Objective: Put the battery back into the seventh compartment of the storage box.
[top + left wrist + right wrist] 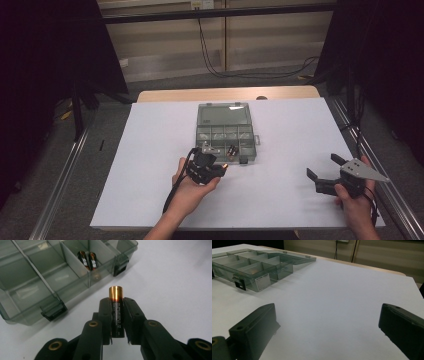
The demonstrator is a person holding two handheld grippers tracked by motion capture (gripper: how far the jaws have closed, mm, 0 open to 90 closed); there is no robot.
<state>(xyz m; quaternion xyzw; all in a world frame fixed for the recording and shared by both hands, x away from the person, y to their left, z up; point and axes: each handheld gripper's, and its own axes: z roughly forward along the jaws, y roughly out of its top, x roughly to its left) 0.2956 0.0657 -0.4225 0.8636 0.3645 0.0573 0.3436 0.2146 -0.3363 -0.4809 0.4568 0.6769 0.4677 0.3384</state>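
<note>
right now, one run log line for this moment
left gripper: shut on battery | right gripper: open, nothing held | organizer box: open, two batteries inside

We hold two black grippers. Our left gripper (116, 315) has blocky matte jaws on hinged links, each pivot ringed with a brass-coloured eyelet — four show in the left gripper view. A black cable trails from it along the forearm. Our right gripper (325, 167) carries a grey three-cornered plate on top — its jaws are thick, dark, square-edged blocks. Our forearms are bare, no sleeves.
</note>
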